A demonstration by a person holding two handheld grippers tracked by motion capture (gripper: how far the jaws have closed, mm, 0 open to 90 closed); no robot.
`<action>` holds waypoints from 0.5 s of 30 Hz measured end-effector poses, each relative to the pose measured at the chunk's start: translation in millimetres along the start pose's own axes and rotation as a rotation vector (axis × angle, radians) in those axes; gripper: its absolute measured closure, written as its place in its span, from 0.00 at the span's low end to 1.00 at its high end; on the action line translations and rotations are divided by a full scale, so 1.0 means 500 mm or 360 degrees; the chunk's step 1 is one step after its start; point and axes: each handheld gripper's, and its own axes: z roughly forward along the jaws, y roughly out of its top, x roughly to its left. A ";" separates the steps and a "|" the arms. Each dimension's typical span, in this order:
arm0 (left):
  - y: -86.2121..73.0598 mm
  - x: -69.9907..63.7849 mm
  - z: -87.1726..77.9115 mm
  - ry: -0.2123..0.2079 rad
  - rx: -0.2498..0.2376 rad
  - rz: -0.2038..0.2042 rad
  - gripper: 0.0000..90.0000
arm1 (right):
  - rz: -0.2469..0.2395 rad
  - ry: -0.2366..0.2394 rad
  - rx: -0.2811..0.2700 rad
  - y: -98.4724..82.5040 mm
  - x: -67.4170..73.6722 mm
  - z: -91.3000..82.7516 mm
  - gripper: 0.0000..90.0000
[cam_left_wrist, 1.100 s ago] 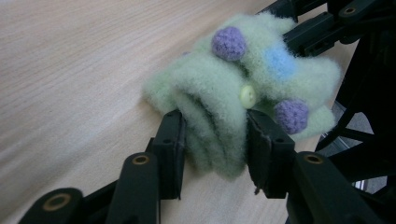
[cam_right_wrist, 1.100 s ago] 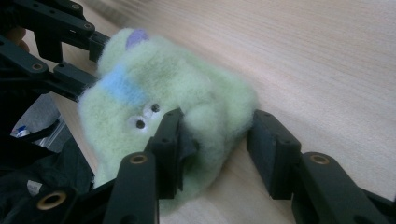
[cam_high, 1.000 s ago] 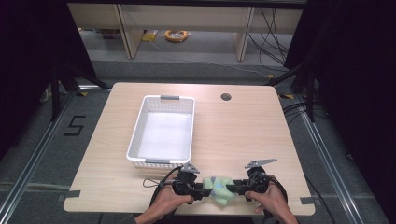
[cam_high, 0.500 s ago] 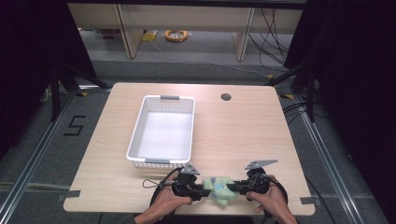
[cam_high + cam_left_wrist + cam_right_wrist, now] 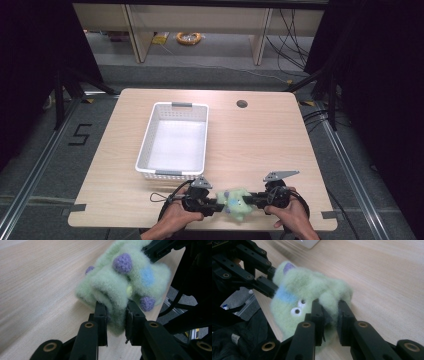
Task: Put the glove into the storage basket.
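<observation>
Two hand-held grippers, left hand-held gripper [image 5: 116, 315] and right hand-held gripper [image 5: 329, 315], have just been closing and are clamped on opposite ends of the fuzzy pale-green plush toy [image 5: 236, 202] at the bench [image 5: 260, 140] near edge. Risk: only fluff pinched, slip-out when lifted toward the white perforated plastic basket [image 5: 145, 140].

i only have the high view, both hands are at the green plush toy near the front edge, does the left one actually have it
Observer: Yes. In the left gripper view the left gripper has just closed, pinching a fold of the green plush toy.
Operator: and the right
Observer: The right gripper has also just closed on a fluffy fold.
Operator: which way is its face
Observer: Its white eyes show in the right gripper view.
</observation>
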 end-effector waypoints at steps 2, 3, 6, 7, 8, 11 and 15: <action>0.001 -0.002 -0.008 -0.0010 -0.0007 0.0002 0.82 | -0.0015 -0.0022 -0.0014 0.005 0.004 -0.003 0.88; 0.002 -0.003 -0.011 -0.0014 -0.0011 0.0013 0.82 | -0.0009 -0.0004 -0.0015 0.006 0.007 -0.004 0.88; 0.002 -0.005 -0.020 -0.0026 -0.0027 0.0004 0.82 | -0.0028 -0.0005 -0.0019 0.010 0.015 -0.007 0.88; 0.002 -0.005 -0.024 -0.0020 -0.0029 0.0002 0.82 | -0.0032 0.0003 -0.0020 0.013 0.018 -0.010 0.88; 0.003 -0.005 -0.029 -0.0035 -0.0037 0.0002 0.83 | 0.0014 0.0033 -0.0035 0.015 0.026 -0.013 0.88; 0.011 -0.009 -0.048 -0.0036 -0.0078 0.0004 0.83 | -0.0027 0.0038 -0.0056 0.028 0.036 -0.026 0.88; 0.024 -0.011 -0.077 -0.0019 -0.0129 0.0035 0.83 | -0.0071 0.0035 -0.0085 0.055 0.048 -0.035 0.88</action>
